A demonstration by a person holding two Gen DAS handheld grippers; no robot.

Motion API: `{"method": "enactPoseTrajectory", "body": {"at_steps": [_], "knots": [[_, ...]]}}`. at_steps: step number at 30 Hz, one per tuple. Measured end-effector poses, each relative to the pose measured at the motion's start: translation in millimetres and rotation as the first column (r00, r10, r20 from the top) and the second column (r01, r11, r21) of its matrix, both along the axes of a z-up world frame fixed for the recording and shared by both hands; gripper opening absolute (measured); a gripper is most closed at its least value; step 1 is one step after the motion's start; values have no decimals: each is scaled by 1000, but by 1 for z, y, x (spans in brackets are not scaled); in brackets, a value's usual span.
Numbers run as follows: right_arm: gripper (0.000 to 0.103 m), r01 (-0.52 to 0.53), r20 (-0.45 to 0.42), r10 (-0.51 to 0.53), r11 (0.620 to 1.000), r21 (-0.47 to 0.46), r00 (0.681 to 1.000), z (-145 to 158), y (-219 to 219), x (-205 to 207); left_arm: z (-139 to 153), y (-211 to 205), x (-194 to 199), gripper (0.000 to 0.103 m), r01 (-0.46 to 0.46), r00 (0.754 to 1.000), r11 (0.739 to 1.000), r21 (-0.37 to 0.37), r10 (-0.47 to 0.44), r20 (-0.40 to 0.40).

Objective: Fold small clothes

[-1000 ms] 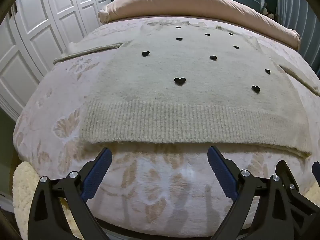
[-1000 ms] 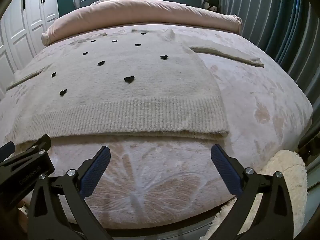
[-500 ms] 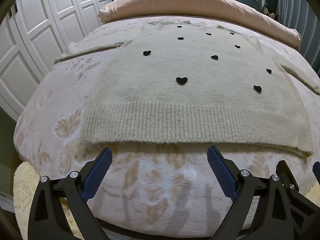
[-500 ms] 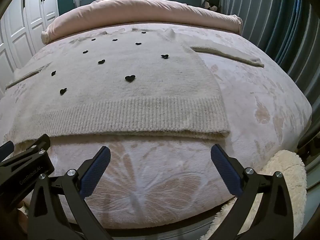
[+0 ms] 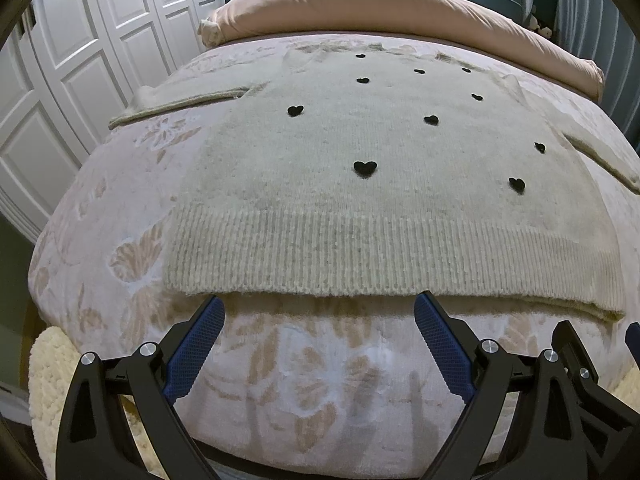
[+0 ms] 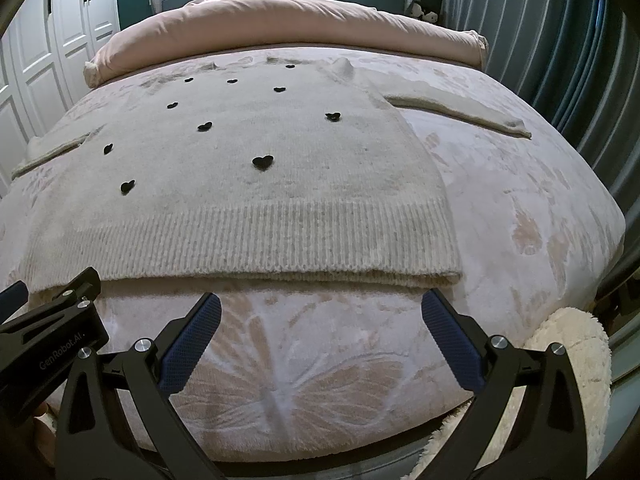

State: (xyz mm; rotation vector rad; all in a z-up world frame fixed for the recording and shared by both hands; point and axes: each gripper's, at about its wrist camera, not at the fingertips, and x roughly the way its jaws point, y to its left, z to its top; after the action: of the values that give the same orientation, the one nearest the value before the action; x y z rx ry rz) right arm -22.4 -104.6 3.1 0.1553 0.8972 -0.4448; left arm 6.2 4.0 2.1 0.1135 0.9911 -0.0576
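Note:
A cream knitted sweater [image 5: 380, 184] [image 6: 256, 200] with small black hearts lies flat on the bed, sleeves spread out to both sides, ribbed hem toward me. My left gripper [image 5: 320, 308] stands open just short of the hem's left half, fingertips almost at its edge. Over at the hem's right half, my right gripper [image 6: 322, 306] is open too, its blue pads empty. The right sleeve [image 6: 460, 114] stretches toward the bed's right side; the left sleeve [image 5: 180, 102] lies toward the wardrobe.
The bed carries a pale pink floral blanket [image 5: 320, 380] and a rolled pink duvet [image 6: 280, 24] at the headboard. White wardrobe doors [image 5: 80, 60] stand left, a dark curtain [image 6: 560, 40] right. A fluffy cream rug [image 6: 572, 352] lies below the bed's foot.
Both grippers have crept slightly forward toward the sweater's hem. They stay open and the sweater has not moved.

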Motion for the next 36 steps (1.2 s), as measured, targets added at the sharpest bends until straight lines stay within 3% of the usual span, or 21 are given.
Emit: {"method": "enactPoseTrajectory", "body": {"at_steps": [36], "knots": [[98, 1, 2, -1, 1000, 5, 1000, 2, 0, 6, 3, 0, 7, 93, -15, 1000, 1000, 0, 15, 3]]}}
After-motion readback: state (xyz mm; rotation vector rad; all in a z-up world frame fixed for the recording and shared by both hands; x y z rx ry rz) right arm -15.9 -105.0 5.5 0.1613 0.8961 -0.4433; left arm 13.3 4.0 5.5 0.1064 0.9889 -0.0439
